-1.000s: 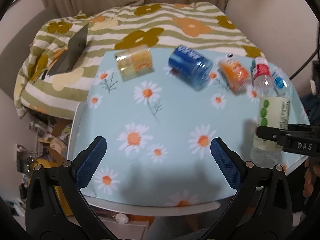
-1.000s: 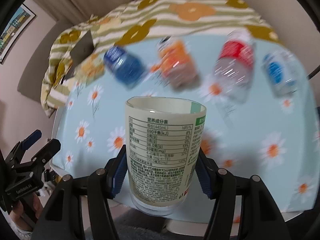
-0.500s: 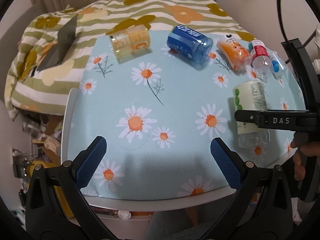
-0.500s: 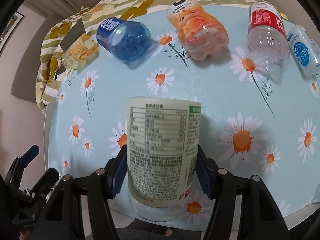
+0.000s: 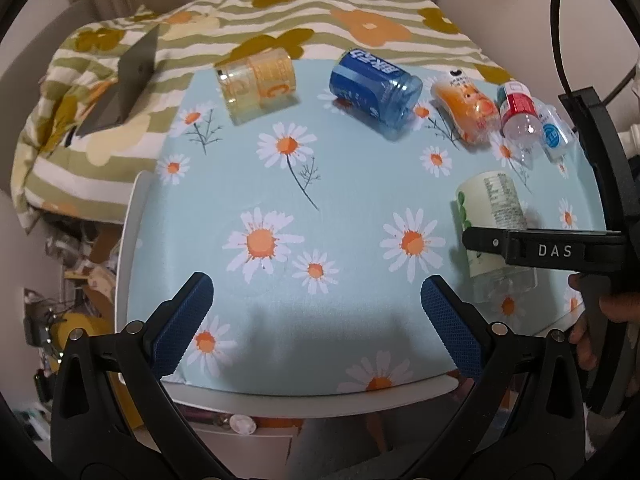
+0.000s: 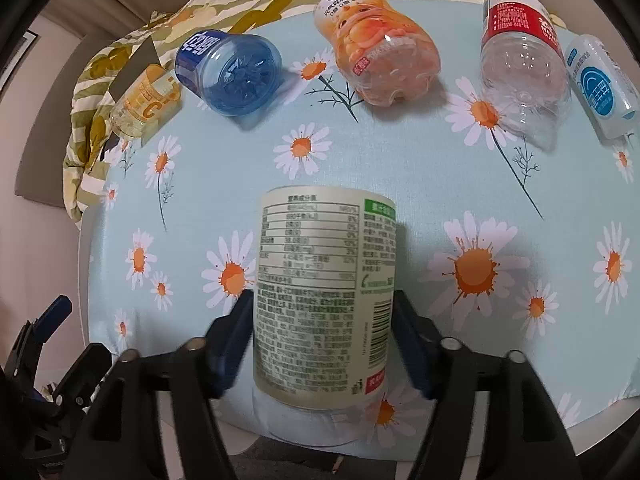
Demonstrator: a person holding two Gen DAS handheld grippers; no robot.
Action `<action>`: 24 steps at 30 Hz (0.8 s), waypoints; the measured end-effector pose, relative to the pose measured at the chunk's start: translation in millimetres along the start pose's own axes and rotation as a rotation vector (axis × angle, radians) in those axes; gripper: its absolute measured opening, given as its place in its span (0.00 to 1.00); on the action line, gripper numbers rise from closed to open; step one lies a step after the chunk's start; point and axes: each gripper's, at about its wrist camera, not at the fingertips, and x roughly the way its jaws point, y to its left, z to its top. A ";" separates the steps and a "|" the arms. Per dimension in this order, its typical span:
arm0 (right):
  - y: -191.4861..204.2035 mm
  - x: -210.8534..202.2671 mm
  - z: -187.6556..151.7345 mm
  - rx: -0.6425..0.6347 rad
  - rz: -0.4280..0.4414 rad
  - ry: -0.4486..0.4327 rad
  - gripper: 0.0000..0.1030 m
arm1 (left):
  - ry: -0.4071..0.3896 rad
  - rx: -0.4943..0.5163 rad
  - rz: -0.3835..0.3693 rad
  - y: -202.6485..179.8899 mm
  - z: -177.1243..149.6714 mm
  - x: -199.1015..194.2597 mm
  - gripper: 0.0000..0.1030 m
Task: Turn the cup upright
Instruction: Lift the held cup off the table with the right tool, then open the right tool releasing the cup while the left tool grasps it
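We see the right tool (image 6: 324,332) still clamped on the cup (image 6: 326,296), now lower than half a second ago, its clear end over the counter (image 6: 400,160) edge at 6 o'clock. Left tool (image 5: 316,320) stays wide open, holding nothing, at 9 o'clock of the cup.

"das" on right gripper (image 5: 554,251) (big "c" on yellow bottle (image 6: 145,103))
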 end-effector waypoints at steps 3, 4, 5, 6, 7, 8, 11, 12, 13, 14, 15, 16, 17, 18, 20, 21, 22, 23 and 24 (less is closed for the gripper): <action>-1.7 -4.9 1.0 0.004 0.019 -0.004 0.83 | -0.014 -0.013 0.013 -4.2 0.7 -7.1 1.00; -2.5 -7.0 1.0 0.003 0.023 -0.007 0.83 | -0.017 -0.017 0.019 -5.7 1.4 -9.2 1.00; -3.7 -9.9 1.4 0.001 0.028 -0.010 0.83 | -0.022 -0.024 0.027 -7.2 2.1 -12.0 1.00; -4.5 -13.0 1.6 -0.002 0.033 -0.012 0.83 | -0.031 -0.034 0.043 -9.2 3.2 -15.9 1.00; -5.8 -16.7 1.7 -0.007 0.039 -0.014 0.84 | -0.044 -0.044 0.065 -11.3 4.8 -20.9 1.00; -6.9 -21.3 1.5 -0.015 0.047 -0.015 0.84 | -0.052 -0.049 0.072 -12.4 6.4 -24.2 1.00; -11.2 -37.9 -0.4 -0.056 0.051 -0.023 0.94 | -0.072 -0.056 0.090 -20.5 16.7 -37.2 1.00; -15.3 -46.1 -1.7 -0.067 0.054 -0.032 1.00 | -0.075 -0.051 0.093 -26.0 22.4 -41.3 1.00; -18.3 -52.1 -2.3 -0.074 0.060 -0.042 1.00 | -0.076 -0.047 0.093 -29.3 26.0 -43.3 1.00; -23.1 -60.5 -3.3 -0.082 0.069 -0.061 1.00 | -0.077 -0.042 0.092 -34.5 30.7 -45.6 1.00; -27.6 -68.9 -4.1 -0.089 0.073 -0.082 1.00 | -0.076 -0.033 0.088 -42.9 37.0 -47.1 1.00; -32.6 -76.4 -4.7 -0.101 0.067 -0.099 1.00 | -0.071 -0.024 0.081 -50.4 41.9 -47.3 1.00; -36.9 -84.3 -5.6 -0.123 0.051 -0.116 1.00 | -0.064 -0.017 0.075 -56.3 44.7 -46.3 1.00; -40.1 -90.3 -5.8 -0.141 0.040 -0.130 1.00 | -0.045 -0.006 0.064 -66.0 50.3 -42.8 1.00; -51.1 -108.0 -5.9 -0.197 -0.002 -0.175 1.00 | -0.005 0.024 0.050 -86.6 60.0 -33.6 1.00; -55.2 -112.6 -6.1 -0.215 -0.021 -0.185 1.00 | 0.012 0.040 0.046 -95.8 63.6 -29.1 1.00; -60.2 -117.1 -5.6 -0.232 -0.041 -0.192 1.00 | 0.032 0.053 0.039 -104.7 66.9 -24.1 1.00; -67.2 -122.6 -6.2 -0.251 -0.063 -0.208 1.00 | 0.060 0.061 0.028 -114.0 70.9 -17.7 1.00; -73.7 -127.0 -7.0 -0.263 -0.080 -0.224 1.00 | 0.096 0.061 0.008 -122.1 74.8 -8.8 1.00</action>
